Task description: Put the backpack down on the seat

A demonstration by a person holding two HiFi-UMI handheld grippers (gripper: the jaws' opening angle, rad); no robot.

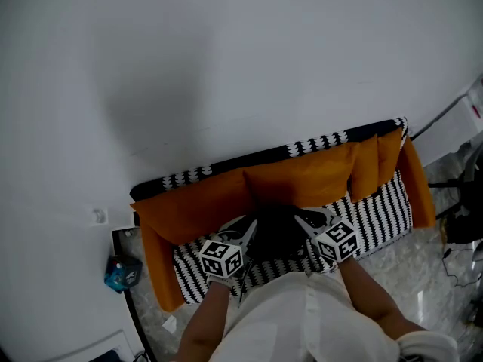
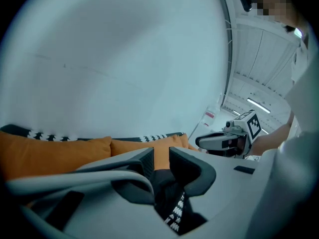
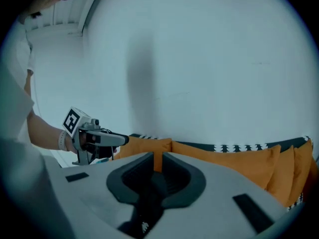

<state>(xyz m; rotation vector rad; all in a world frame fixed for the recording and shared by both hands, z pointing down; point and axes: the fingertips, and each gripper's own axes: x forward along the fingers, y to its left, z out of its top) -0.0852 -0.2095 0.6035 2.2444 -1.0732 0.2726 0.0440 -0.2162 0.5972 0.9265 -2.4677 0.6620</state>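
Black backpack (image 1: pixel 278 232), likely soft, floppy and fairly light; best taken by a top handle or strap. Slumped on the patterned sofa seat (image 1: pixel 381 206) against orange cushions (image 1: pixel 302 179), between both grippers and just below them. Left gripper (image 2: pixel 160 156) slightly spread, pinching nothing. Right gripper (image 3: pixel 157 159) narrowly parted, also empty.
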